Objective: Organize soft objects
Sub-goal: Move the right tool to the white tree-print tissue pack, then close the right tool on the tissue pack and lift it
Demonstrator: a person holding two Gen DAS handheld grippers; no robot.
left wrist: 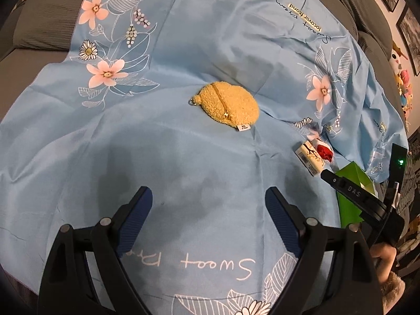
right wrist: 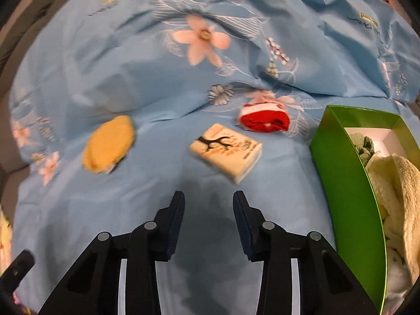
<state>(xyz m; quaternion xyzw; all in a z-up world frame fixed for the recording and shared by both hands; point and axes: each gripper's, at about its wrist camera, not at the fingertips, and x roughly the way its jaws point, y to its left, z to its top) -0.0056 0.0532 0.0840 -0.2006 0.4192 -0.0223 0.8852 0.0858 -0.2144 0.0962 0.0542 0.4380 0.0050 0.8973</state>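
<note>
A fuzzy yellow zip pouch point(left wrist: 227, 104) lies mid-sheet on the blue floral bedsheet point(left wrist: 183, 39). Near the sheet's right edge sit a tissue pack point(right wrist: 225, 151), a red-and-white plush point(right wrist: 263, 119) and a green box point(right wrist: 341, 162) holding towels point(right wrist: 399, 183). The left gripper point(left wrist: 208, 207) and right gripper point(right wrist: 208, 210) hover with jaws apart, holding nothing.

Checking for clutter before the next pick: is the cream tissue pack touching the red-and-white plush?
Apart. The right wrist view shows a strip of blue floral cloth between the cream rectangular tissue pack and the red-and-white plush.
</note>
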